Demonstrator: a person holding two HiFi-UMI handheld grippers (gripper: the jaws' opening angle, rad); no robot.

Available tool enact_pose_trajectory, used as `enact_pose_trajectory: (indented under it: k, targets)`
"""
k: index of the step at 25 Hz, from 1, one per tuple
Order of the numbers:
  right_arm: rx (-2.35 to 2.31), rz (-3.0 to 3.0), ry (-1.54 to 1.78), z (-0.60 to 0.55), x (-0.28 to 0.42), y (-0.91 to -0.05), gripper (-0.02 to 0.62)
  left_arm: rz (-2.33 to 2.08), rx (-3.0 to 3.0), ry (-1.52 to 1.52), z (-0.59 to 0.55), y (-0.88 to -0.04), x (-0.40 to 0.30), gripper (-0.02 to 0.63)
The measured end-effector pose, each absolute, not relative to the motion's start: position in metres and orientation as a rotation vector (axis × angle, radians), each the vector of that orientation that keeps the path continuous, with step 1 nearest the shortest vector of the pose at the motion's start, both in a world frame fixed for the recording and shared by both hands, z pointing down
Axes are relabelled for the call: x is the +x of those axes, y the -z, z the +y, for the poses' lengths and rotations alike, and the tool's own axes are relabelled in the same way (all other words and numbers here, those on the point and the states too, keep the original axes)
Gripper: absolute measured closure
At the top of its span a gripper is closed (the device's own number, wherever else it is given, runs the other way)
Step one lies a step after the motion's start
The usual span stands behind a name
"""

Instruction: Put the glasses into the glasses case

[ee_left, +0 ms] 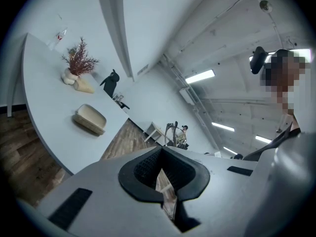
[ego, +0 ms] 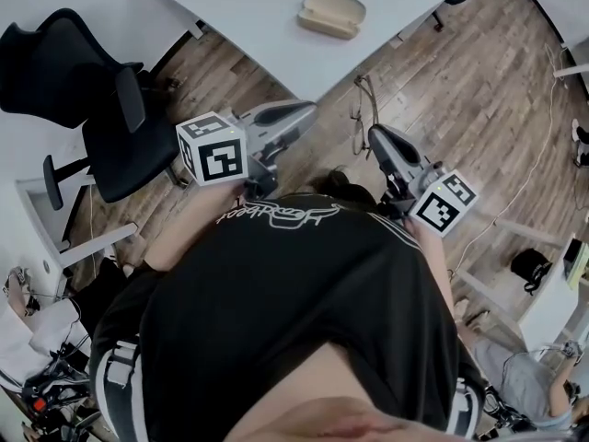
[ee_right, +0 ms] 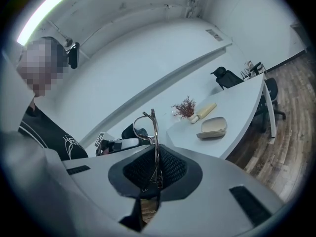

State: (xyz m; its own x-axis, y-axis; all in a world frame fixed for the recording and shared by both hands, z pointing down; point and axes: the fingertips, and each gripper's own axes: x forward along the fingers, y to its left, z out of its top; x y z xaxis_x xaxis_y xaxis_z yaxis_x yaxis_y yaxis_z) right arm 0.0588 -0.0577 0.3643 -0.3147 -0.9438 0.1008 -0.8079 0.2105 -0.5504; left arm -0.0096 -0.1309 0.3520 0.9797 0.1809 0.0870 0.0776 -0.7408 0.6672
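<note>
right gripper [ee_right: 157, 183] pinches the glasses [ee_right: 148, 130], long axis along its jaws, lenses outward; left gripper [ee_left: 163, 176] pressed together; glasses case [ego: 331, 13] on table [ego: 248, 35]

Both grippers up over the wood floor [ego: 460, 72], short of the bench [ego: 230, 17].
Carries thin-framed glasses [ego: 361, 110] at the jaws of the right gripper [ego: 375, 136]; points the left gripper [ego: 306, 110] the same way, near it. Beige glasses case [ego: 331, 13] flat on the white bench, well apart from both; black office chair [ego: 92, 90] at left.
</note>
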Motion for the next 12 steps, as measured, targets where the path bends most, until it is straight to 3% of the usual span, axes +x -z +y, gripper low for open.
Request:
enact_pose_trajectory:
  k: [12]
  targets:
    - [-1.612, 2.287, 0.735, -0.119, 0.110, -0.354, 0.572, 0.110, 2.430, -0.141, -0.186, -0.343, 0.027, 0.598]
